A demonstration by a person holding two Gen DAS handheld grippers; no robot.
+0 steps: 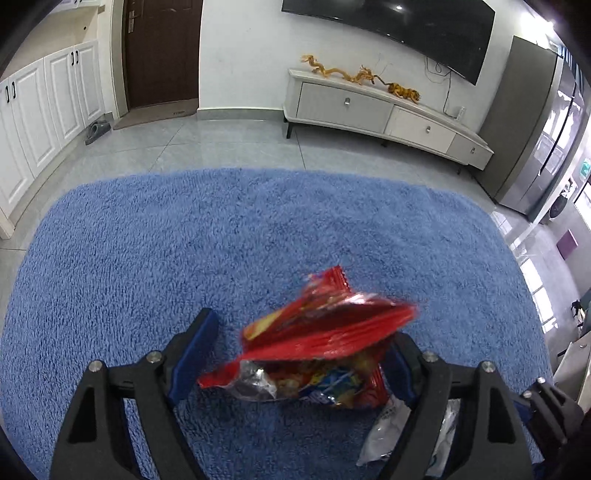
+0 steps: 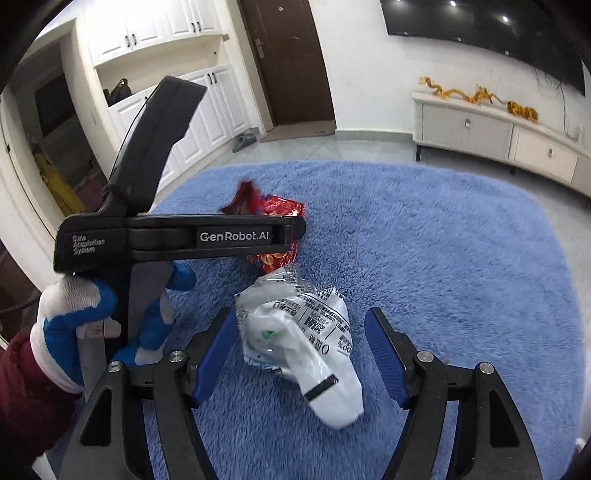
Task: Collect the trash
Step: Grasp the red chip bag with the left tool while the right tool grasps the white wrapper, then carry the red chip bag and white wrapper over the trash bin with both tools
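Gripper (image 2: 301, 354) around white wrapper (image 2: 303, 339)

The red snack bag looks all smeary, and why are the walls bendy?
Left wrist view: the red snack bag is smeared by motion blur, while the blue rug stays sharp. Right wrist view: the white wrapper is a little soft. Both views: the fisheye lens bends walls and corners go dark; ceiling lights glare on the TV.

Even, bright indoor light fills both views, with ceiling lamps mirrored as white spots on the dark glossy wall television (image 1: 399, 26). The crumpled red foil snack wrapper (image 1: 325, 328) is motion-blurred. Fisheye bending curves the edges, and corners fall black.
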